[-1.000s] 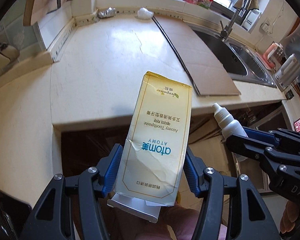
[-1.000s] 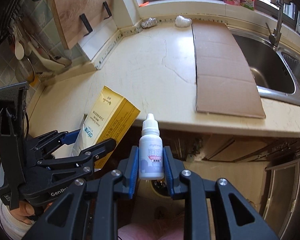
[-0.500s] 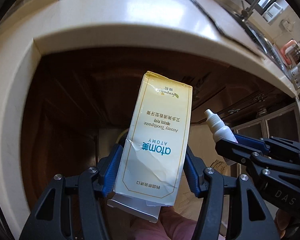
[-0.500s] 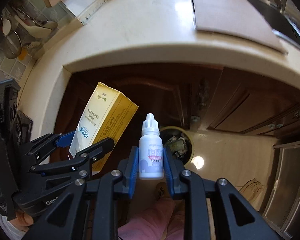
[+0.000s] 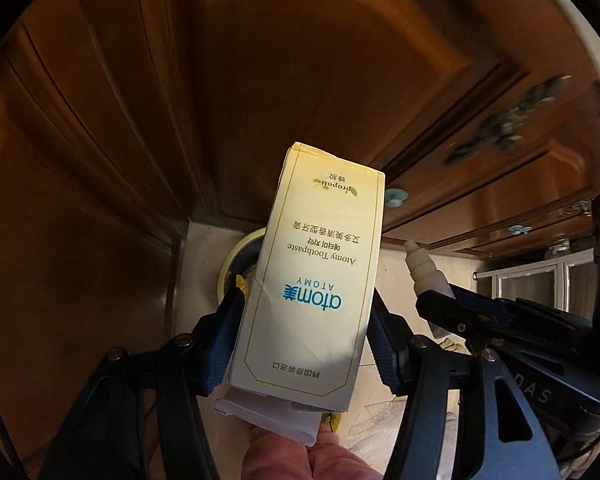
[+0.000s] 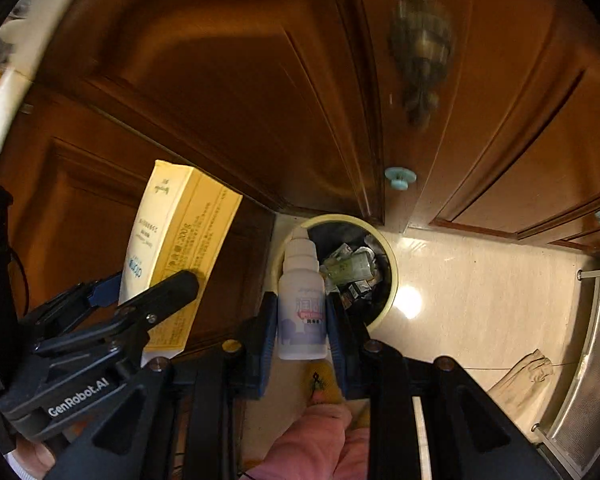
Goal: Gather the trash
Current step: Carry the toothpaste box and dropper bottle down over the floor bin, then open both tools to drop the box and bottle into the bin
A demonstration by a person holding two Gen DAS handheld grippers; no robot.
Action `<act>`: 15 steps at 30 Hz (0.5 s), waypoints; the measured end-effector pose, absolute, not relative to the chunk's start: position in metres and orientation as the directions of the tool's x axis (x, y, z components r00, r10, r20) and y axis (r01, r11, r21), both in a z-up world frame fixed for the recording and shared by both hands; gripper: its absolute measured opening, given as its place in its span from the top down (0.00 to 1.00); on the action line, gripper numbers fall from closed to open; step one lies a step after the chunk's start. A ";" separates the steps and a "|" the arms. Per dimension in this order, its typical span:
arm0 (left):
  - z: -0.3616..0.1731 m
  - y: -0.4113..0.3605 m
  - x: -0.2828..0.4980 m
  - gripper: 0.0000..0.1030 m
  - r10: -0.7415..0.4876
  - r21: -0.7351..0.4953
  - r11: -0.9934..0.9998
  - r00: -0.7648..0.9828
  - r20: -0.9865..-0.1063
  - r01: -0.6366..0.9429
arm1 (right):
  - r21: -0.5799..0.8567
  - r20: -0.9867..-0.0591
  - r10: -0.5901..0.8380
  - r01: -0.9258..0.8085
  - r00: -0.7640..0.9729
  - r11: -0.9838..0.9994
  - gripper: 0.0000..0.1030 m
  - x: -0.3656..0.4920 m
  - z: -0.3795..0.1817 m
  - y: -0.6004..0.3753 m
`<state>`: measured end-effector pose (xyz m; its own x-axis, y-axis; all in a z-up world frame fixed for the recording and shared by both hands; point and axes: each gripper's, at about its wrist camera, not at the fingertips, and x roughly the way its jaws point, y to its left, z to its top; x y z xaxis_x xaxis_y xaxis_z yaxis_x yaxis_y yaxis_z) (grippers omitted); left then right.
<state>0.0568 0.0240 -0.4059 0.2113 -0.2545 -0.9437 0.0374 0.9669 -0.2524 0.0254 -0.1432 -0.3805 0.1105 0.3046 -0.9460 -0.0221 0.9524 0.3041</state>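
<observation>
Below both loaded tongs, a yellow-rimmed bin [image 6: 388,256] holds crumpled wrappers [image 6: 350,268].

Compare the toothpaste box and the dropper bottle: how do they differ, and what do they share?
The toothpaste box is a flat-sided yellow carton; the dropper bottle is round, white, capped. The box is clearly larger. The left claw holds the box, the right claw the bottle. Both are clamped above the bin.

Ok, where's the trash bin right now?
In the right wrist view the trash bin stands on the floor by the wooden cabinet doors, just beyond the small dropper bottle clamped in the right gripper.
</observation>
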 end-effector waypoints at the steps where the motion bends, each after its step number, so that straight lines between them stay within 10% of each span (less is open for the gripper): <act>1: -0.414 0.025 0.057 0.44 -0.257 -0.255 0.966 0.207 -0.944 0.037 | 0.307 -0.945 0.308 -0.025 0.108 0.951 0.76 0.026 -0.390 -0.143; 15: -0.458 0.032 0.051 0.20 -0.198 -0.194 0.980 0.157 -0.968 0.041 | 0.316 -0.944 0.311 0.029 0.106 0.948 0.58 0.036 -0.442 -0.146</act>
